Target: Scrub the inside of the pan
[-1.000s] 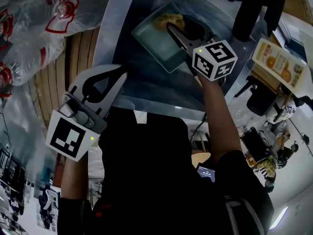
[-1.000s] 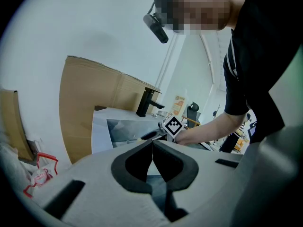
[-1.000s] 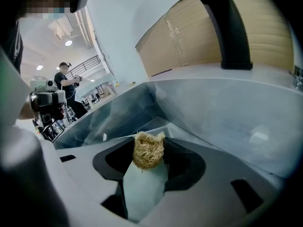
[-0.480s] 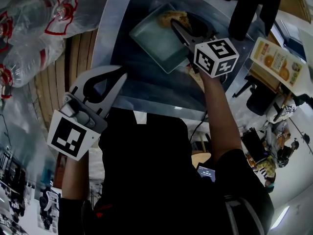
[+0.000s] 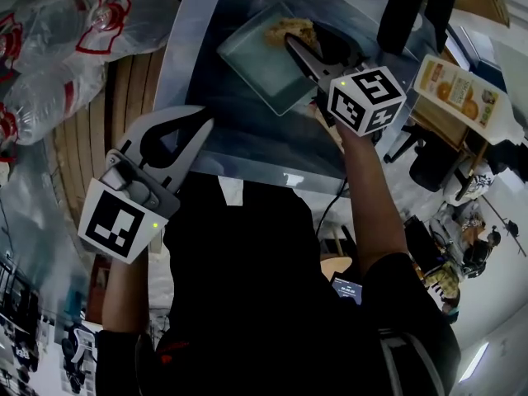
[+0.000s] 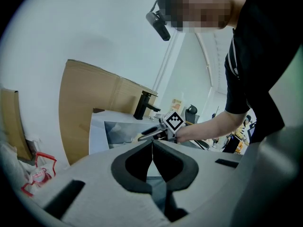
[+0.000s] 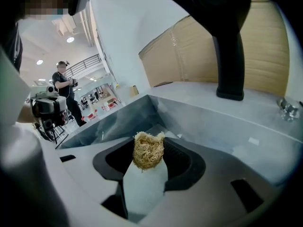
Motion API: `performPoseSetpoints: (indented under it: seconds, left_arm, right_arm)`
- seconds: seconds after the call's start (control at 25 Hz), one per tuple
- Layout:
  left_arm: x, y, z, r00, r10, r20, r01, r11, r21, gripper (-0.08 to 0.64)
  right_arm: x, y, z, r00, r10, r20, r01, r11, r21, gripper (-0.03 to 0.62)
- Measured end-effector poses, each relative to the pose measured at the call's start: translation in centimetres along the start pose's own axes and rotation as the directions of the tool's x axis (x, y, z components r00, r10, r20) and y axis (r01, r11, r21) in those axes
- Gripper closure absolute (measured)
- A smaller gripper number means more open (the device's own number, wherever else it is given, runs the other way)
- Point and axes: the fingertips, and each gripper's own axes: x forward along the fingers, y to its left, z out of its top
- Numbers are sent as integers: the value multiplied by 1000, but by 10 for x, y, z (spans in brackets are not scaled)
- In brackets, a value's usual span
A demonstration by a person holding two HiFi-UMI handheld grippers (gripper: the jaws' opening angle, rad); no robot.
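Note:
A pale green rectangular pan (image 5: 257, 56) lies in the steel sink (image 5: 206, 139). My right gripper (image 5: 292, 43) reaches into the pan's far right end, shut on a yellow-brown fibrous scrubber (image 5: 289, 30). In the right gripper view the scrubber (image 7: 148, 150) sits pinched between the jaws of that gripper (image 7: 148, 161), with the pan's pale surface (image 7: 142, 193) below it. My left gripper (image 5: 205, 124) hangs at the sink's near left edge, away from the pan. In the left gripper view, the jaws of the left gripper (image 6: 152, 144) are closed together and hold nothing.
A black faucet (image 5: 406, 13) stands behind the sink. Clear plastic bottles (image 5: 49, 48) lie on the wooden surface at the left. An orange juice carton (image 5: 458, 93) is at the right. A person (image 7: 64, 91) stands far off in the right gripper view.
The right gripper and scrubber have shifted slightly over the pan's far end. The left gripper has stayed where it was, shut.

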Motion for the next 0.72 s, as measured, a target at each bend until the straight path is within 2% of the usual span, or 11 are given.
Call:
performPoseSetpoints:
  seconds: [0.72]
  left_arm:
    - [-26,-17,-22,999,37,34,-36,999,-31,540]
  right_arm:
    - [-5,44,-36,997,48,-68,-49,999,-15,399]
